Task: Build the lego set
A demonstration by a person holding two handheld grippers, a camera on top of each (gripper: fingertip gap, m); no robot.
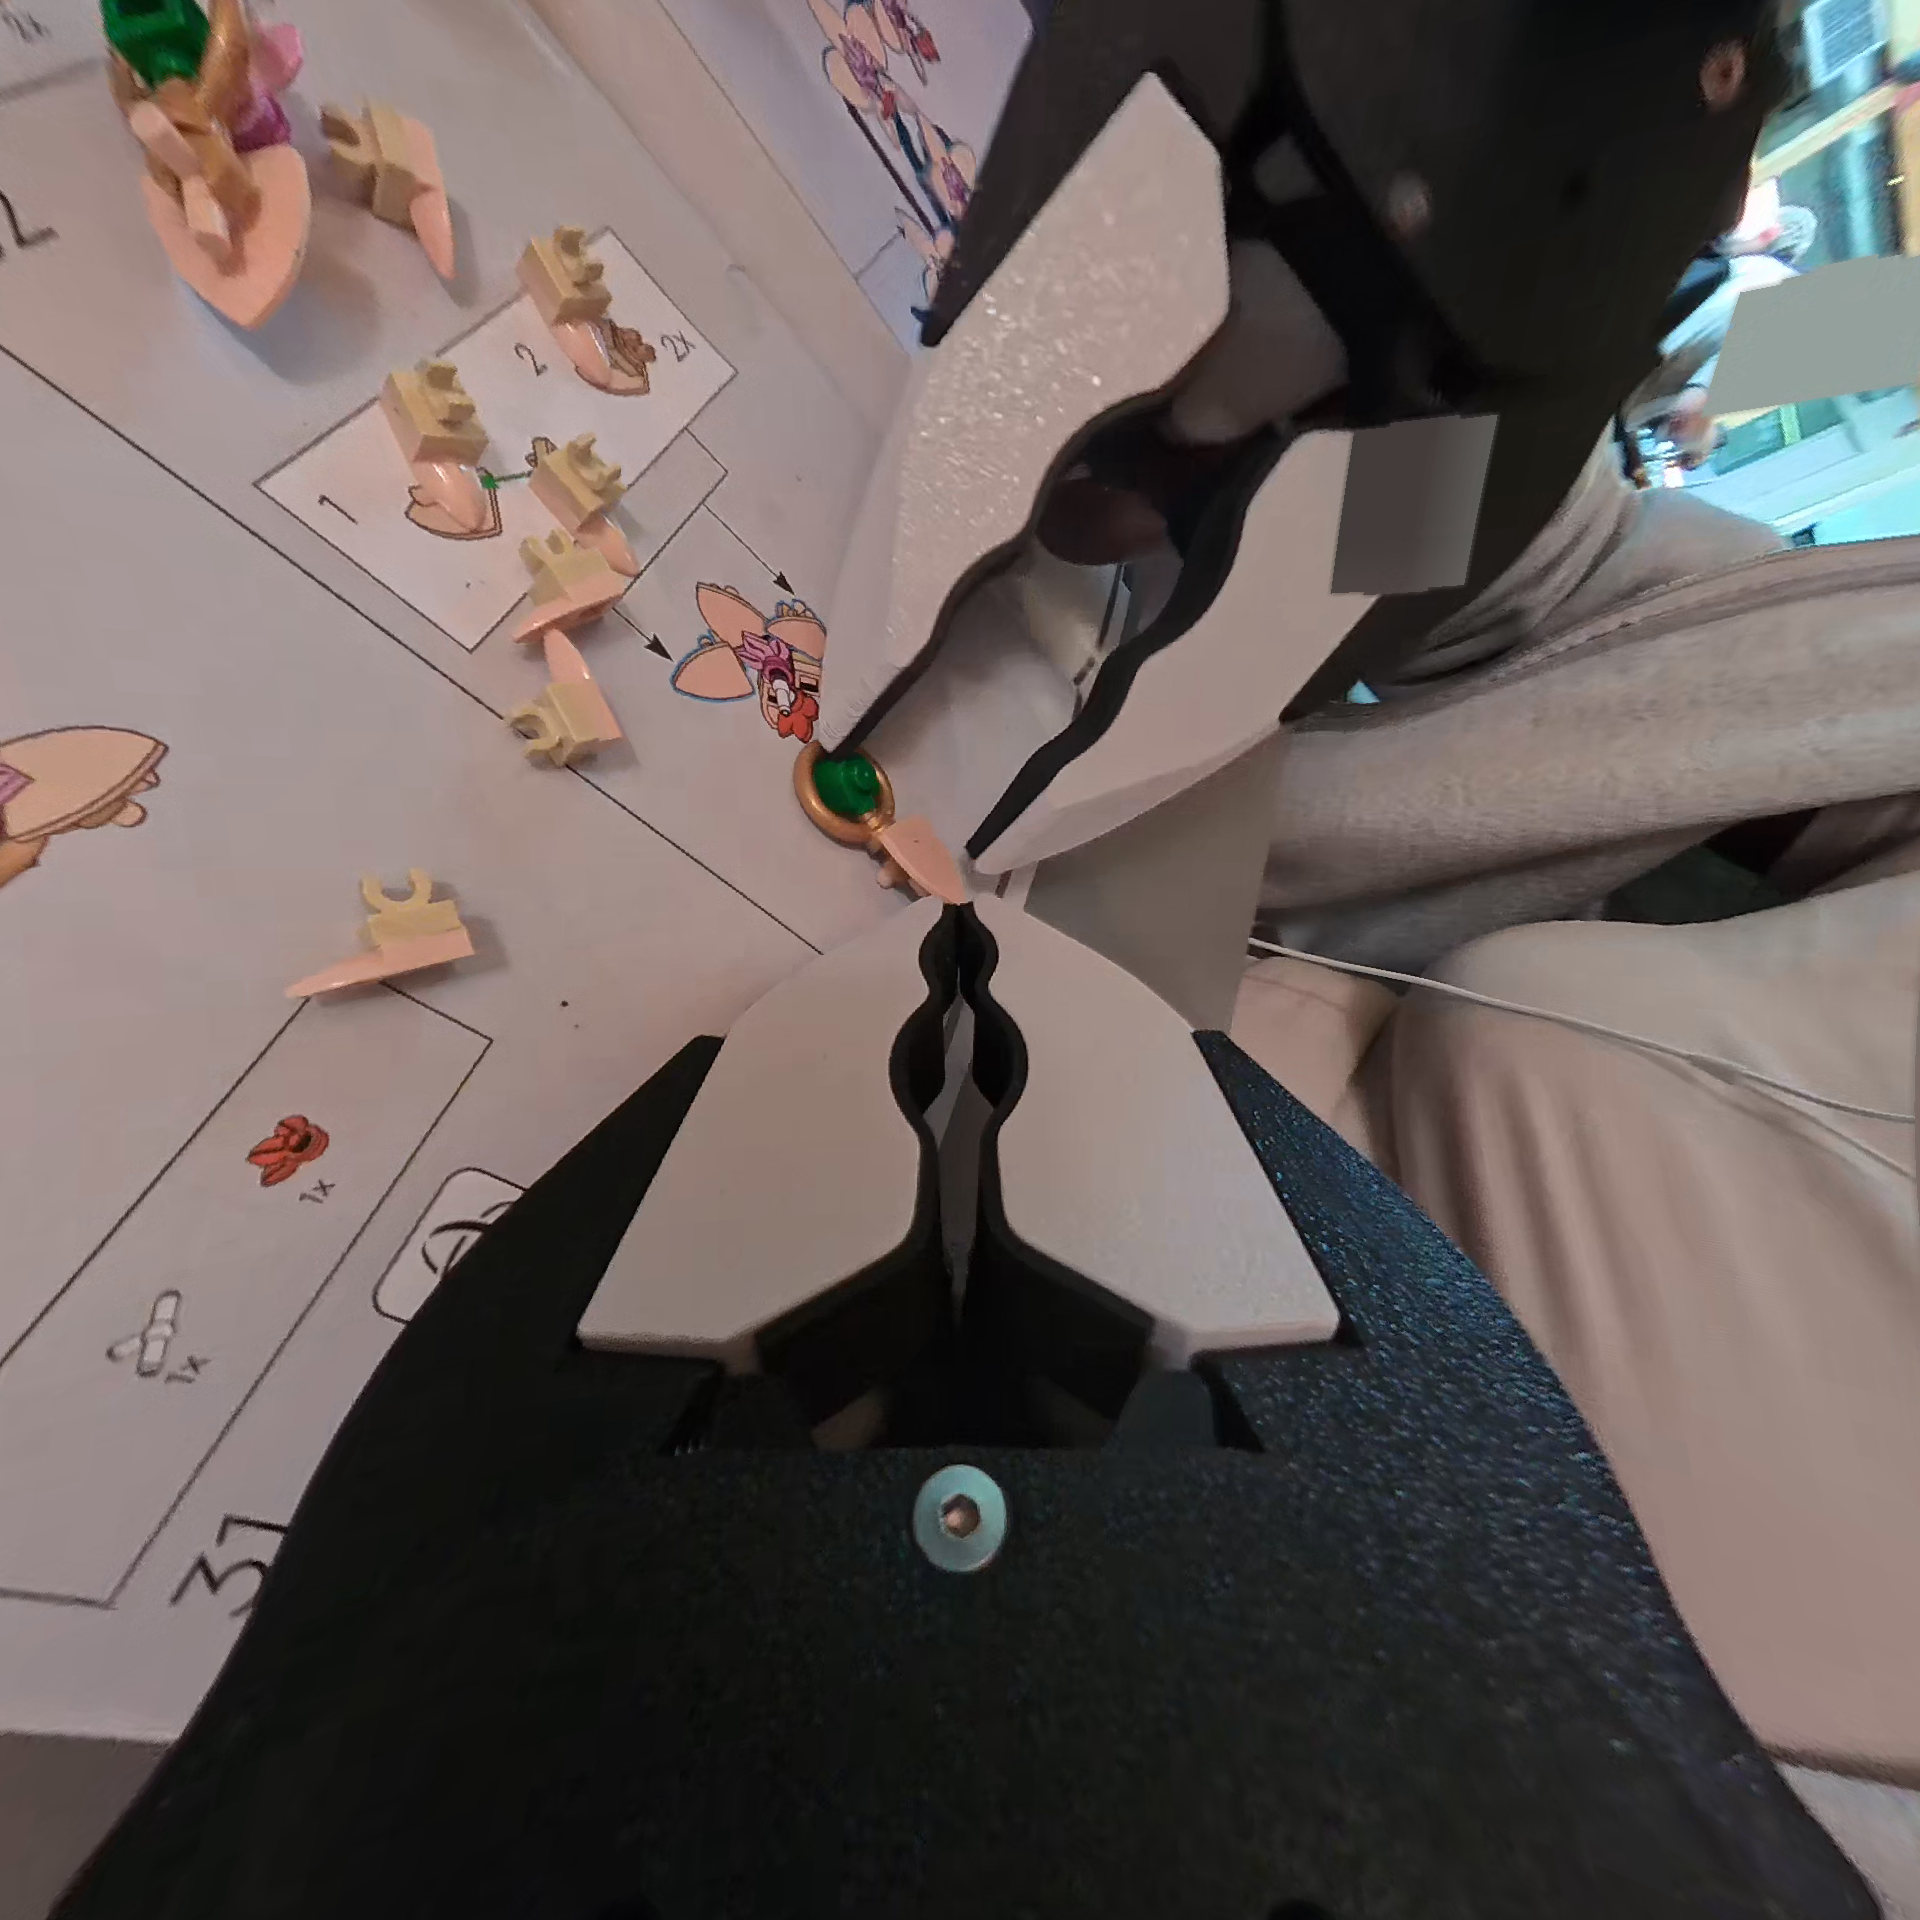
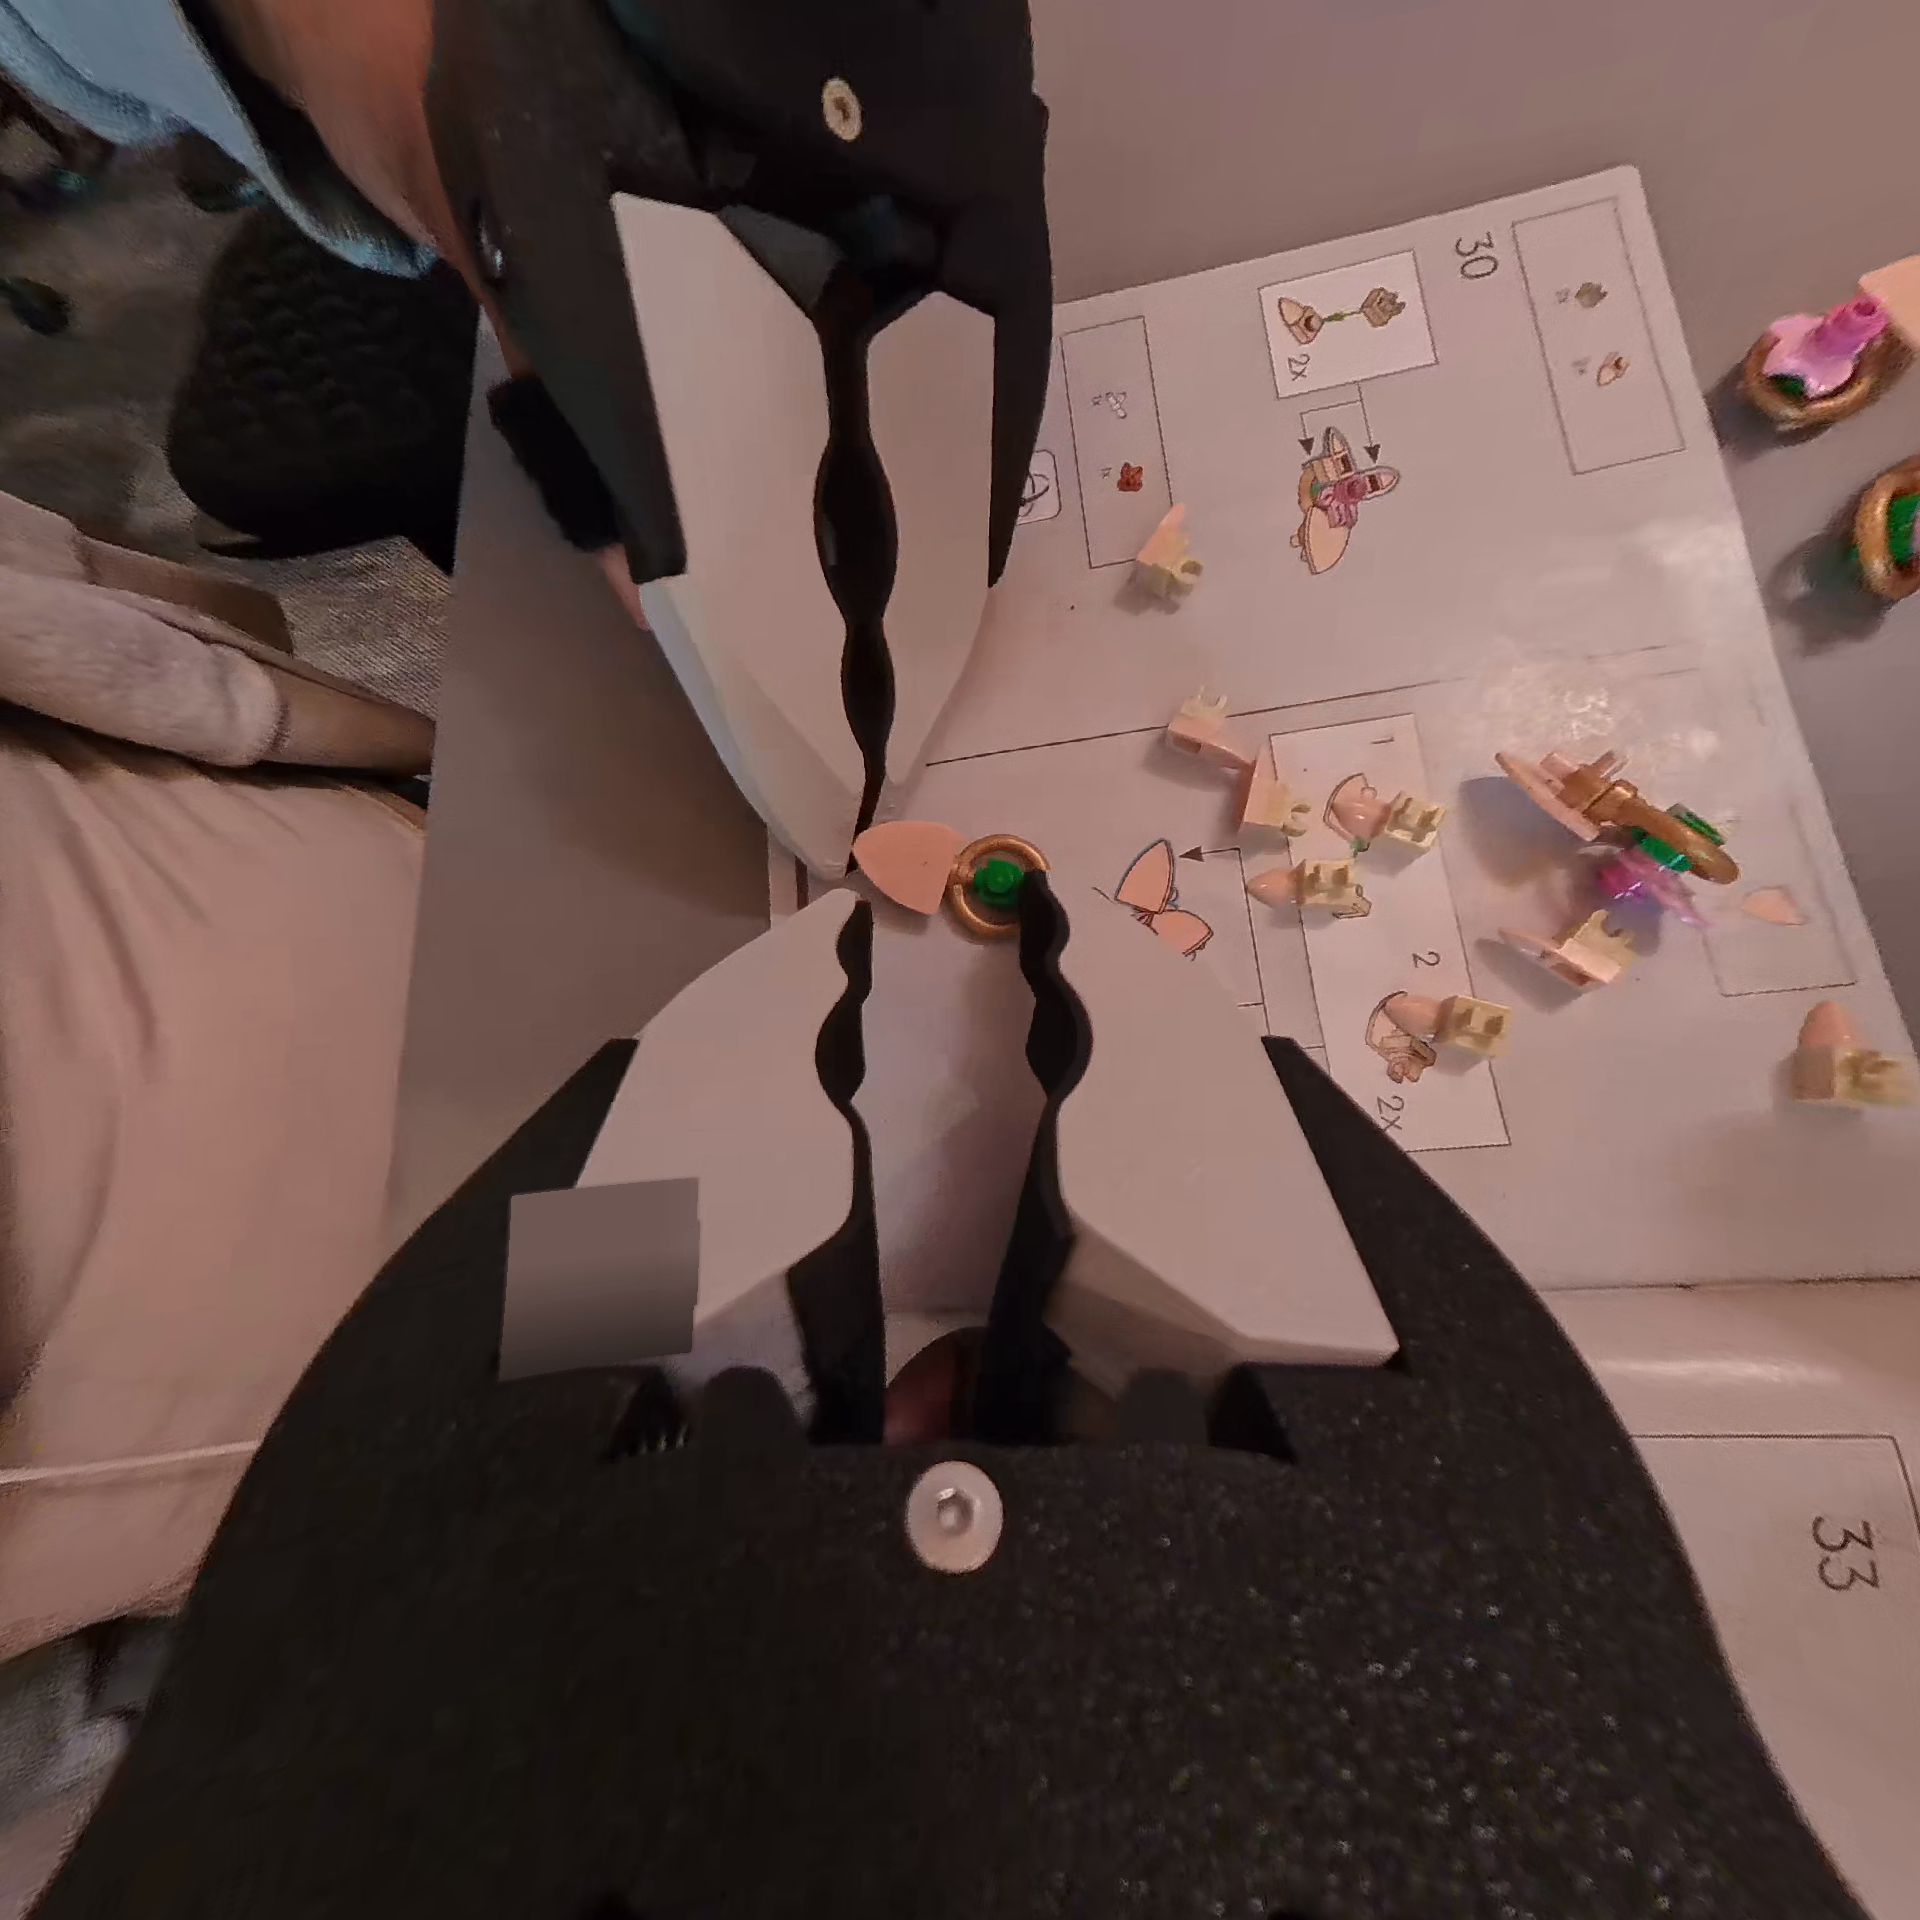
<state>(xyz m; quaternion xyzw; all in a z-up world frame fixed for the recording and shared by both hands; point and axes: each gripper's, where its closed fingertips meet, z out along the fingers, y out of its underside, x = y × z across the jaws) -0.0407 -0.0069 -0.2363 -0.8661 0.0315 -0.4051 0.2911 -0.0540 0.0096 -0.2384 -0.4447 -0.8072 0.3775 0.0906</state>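
A small piece made of a pink petal (image 1: 928,862), a gold ring (image 1: 805,800) and a green stud (image 1: 844,784) is held just above the instruction sheet (image 1: 208,644). My left gripper (image 1: 951,906) is shut on the petal's pointed tip. My right gripper (image 1: 904,800) comes in from the other side, open, with its fingers either side of the piece; one fingertip touches the green stud. In the right wrist view the petal (image 2: 902,864) and ring (image 2: 971,914) lie between my right gripper's (image 2: 940,891) fingers, and the left gripper (image 2: 873,821) pinches the petal from above.
Several tan clip-and-petal pieces (image 1: 566,499) lie scattered on the sheet (image 2: 1558,1195). A partly built flower (image 1: 218,177) stands farther off, also in the right wrist view (image 2: 1621,831). Two gold-ringed pieces (image 2: 1818,364) sit beyond the sheet's edge. A person's beige-clad lap (image 1: 1662,1247) is beside the table. Between my right fingertips and the partly built flower (image 1: 218,177) there is roughly 8 centimeters. The right camera catches it too, in the right wrist view (image 2: 1584,780).
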